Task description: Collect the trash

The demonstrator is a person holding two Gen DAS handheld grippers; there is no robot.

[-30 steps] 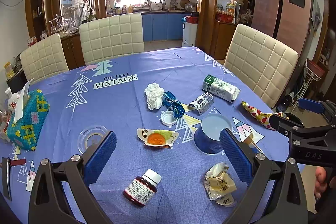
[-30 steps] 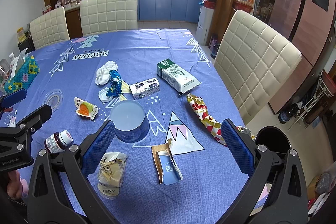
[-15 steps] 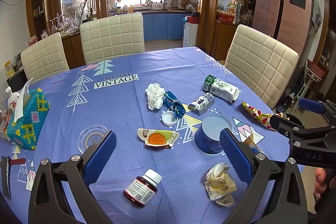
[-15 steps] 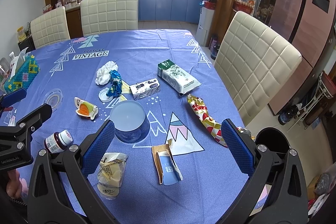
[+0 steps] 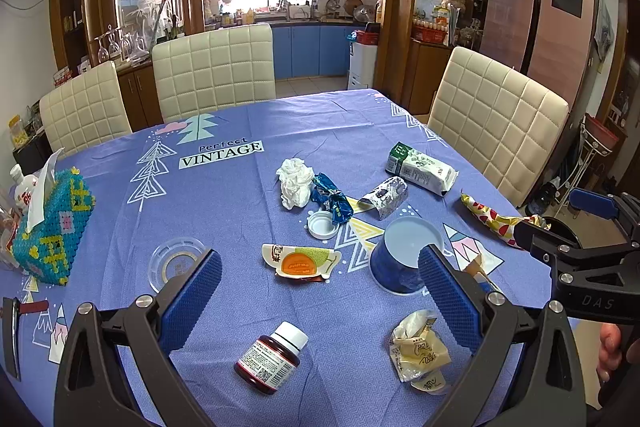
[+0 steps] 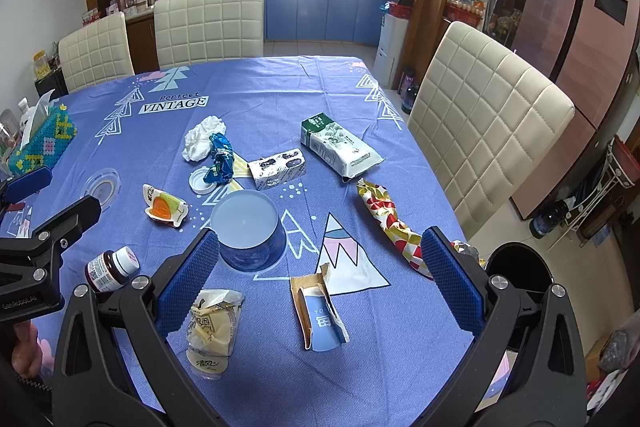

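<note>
Trash lies on the blue tablecloth [image 5: 240,219]: a white crumpled tissue [image 5: 295,182], a blue foil wrapper [image 5: 332,197], a white lid [image 5: 322,225], an orange jelly cup [image 5: 300,261], a small silver carton [image 5: 384,195], a green-white pack [image 5: 420,173], a yellow crumpled packet [image 5: 418,351], a red-yellow wrapper [image 6: 390,223] and a torn blue-brown carton [image 6: 320,315]. A black trash bin [image 6: 520,271] stands beside the table at the right. My left gripper [image 5: 318,301] is open above the near edge. My right gripper [image 6: 316,287] is open above the torn carton.
An upturned blue bowl [image 6: 250,227] sits mid-table. A dark pill bottle [image 5: 272,357] lies near the front. A clear glass coaster [image 5: 176,263] and a beaded tissue box [image 5: 52,227] are at the left. Cream chairs [image 5: 496,123] ring the table.
</note>
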